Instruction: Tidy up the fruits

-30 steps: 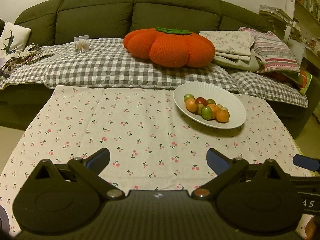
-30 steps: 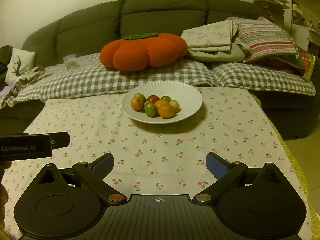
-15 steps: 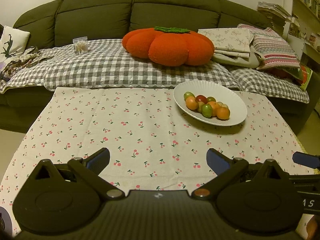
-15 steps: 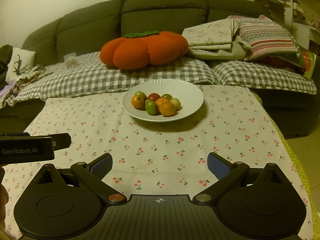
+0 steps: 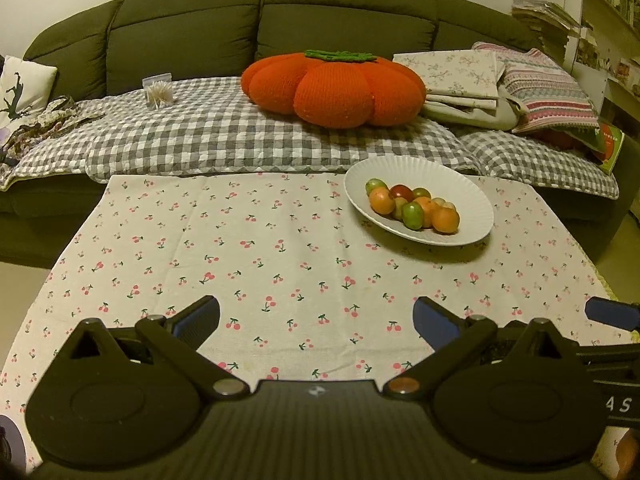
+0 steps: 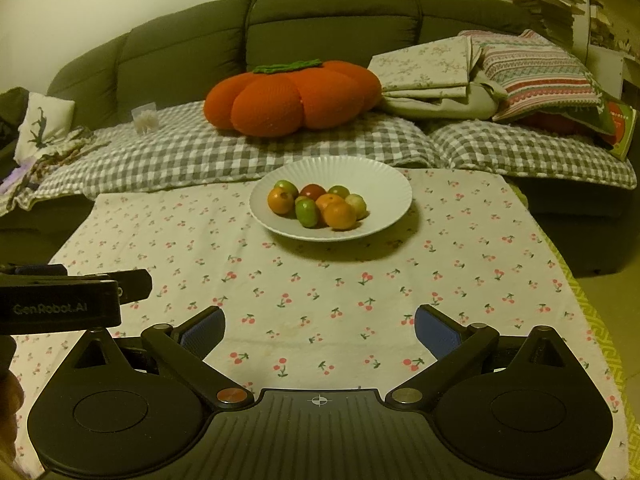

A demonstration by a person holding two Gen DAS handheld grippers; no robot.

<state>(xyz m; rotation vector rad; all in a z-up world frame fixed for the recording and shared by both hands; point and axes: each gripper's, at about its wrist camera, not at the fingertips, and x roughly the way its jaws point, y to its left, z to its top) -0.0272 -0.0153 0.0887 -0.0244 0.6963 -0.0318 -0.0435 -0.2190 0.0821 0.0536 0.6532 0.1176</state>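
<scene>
A white ribbed plate [image 5: 472, 200] [image 6: 384, 184] stands on the cherry-print tablecloth [image 5: 256, 248] [image 6: 460, 264] toward the far side. It holds several small fruits [image 5: 412, 208] [image 6: 316, 204]: orange, green and one dark red. My left gripper [image 5: 316, 322] is open and empty, hovering over the near part of the cloth, left of the plate. My right gripper [image 6: 319, 326] is open and empty, in front of the plate. The left gripper's body also shows at the left edge of the right wrist view [image 6: 72, 296].
A dark green sofa [image 5: 256, 24] runs behind the table, covered with a grey checked quilt [image 5: 224, 136]. On it lie an orange pumpkin cushion [image 5: 332, 84] [image 6: 292, 96], folded blankets [image 5: 500, 80] and a small clear box [image 5: 158, 88]. Shelves stand at far right.
Both grippers have drawn back and risen slightly, so the plate sits a little farther off in both views. Both stay open and empty.
</scene>
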